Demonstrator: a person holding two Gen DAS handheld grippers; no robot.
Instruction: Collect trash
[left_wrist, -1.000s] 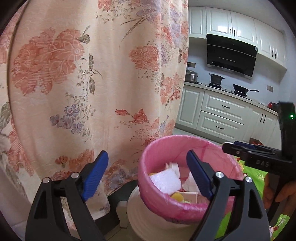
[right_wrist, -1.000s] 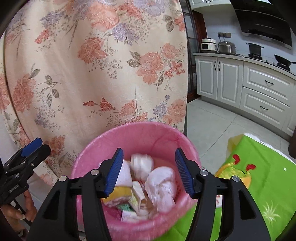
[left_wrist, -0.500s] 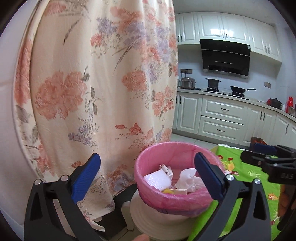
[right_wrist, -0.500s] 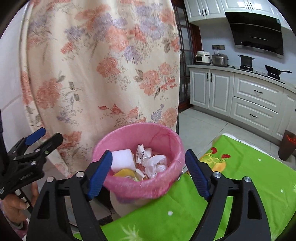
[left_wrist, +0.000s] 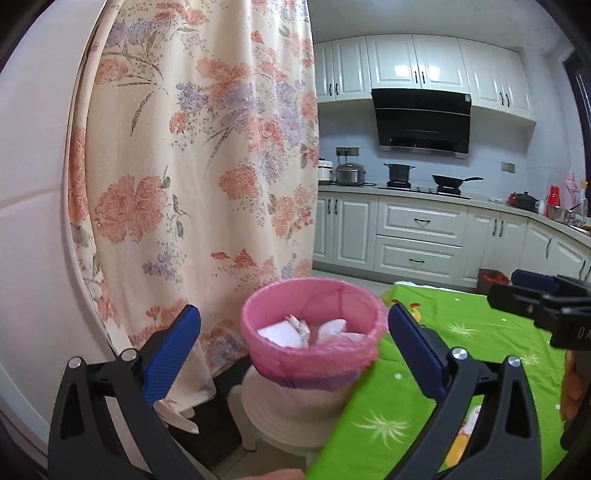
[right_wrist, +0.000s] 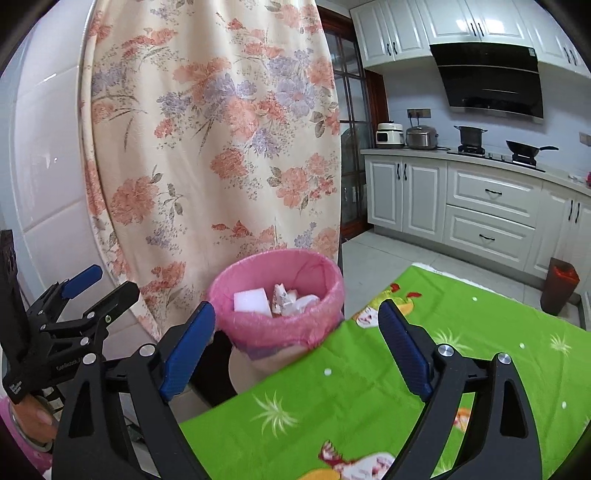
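Observation:
A white bin lined with a pink bag (left_wrist: 312, 354) stands on the floor beside the green-clothed table; it also shows in the right wrist view (right_wrist: 277, 321). White crumpled paper and a white foam block (right_wrist: 251, 301) lie inside it. My left gripper (left_wrist: 293, 350) is open and empty, back from the bin and above it. My right gripper (right_wrist: 295, 343) is open and empty, also back from the bin. Each gripper shows in the other's view: the right (left_wrist: 546, 306), the left (right_wrist: 74, 302).
A floral curtain (left_wrist: 199, 184) hangs just behind the bin. The table with the green patterned cloth (right_wrist: 369, 398) lies to the right of the bin. White kitchen cabinets (left_wrist: 417, 236) with a stove and pots line the far wall. A small red-lined bin (right_wrist: 559, 286) stands by them.
Both grippers have pulled back and up from the bin, so it looks smaller and farther. Both stay open and empty. More of the green table has come into view.

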